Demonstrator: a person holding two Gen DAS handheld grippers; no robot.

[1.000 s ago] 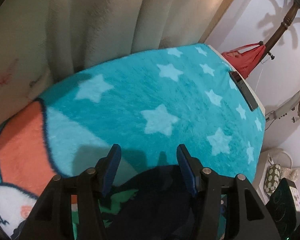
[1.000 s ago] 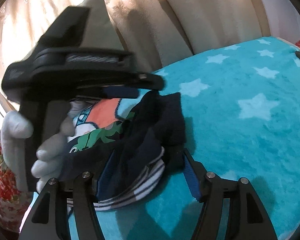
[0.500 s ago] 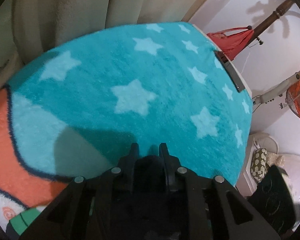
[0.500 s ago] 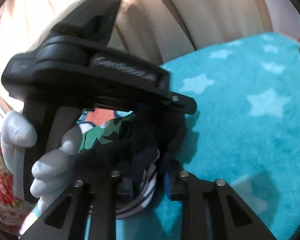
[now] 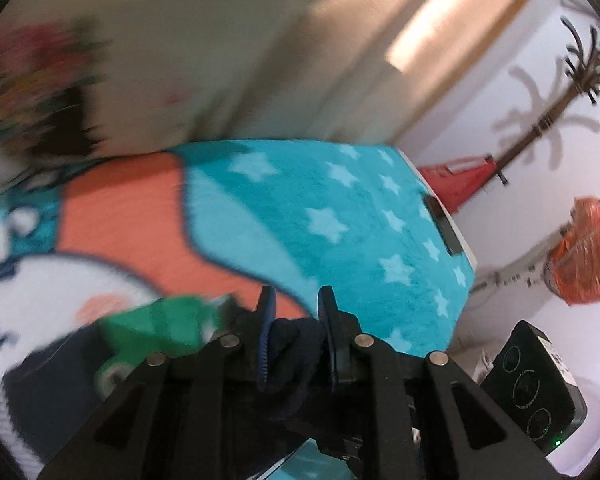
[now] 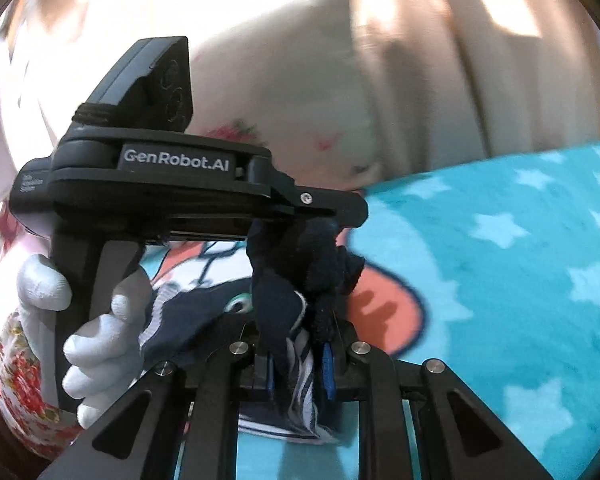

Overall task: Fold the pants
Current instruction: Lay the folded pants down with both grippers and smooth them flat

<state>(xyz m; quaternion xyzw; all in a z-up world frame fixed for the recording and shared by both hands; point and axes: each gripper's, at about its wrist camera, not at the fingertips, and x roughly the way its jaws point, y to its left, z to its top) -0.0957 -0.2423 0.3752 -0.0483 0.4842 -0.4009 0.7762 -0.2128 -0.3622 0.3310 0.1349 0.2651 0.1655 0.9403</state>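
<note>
Navy pants (image 6: pixel 300 276) with a striped waistband and green print, bunched above the star-patterned blanket (image 5: pixel 340 208). Left gripper (image 5: pixel 296 312) and right gripper (image 6: pixel 300 364) each pinch a fold. Compared with half a second earlier, the fabric hangs higher off the blanket.

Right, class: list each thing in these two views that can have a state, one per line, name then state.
left tool: shut on the pants, navy cloth bunched between its fingers.
right tool: shut on the pants, at a striped edge.
pants: crumpled, lifted off the blanket at the gripped part, not folded.
blanket: spread flat.
gloved hand: wrapped round the left tool's handle.
</note>
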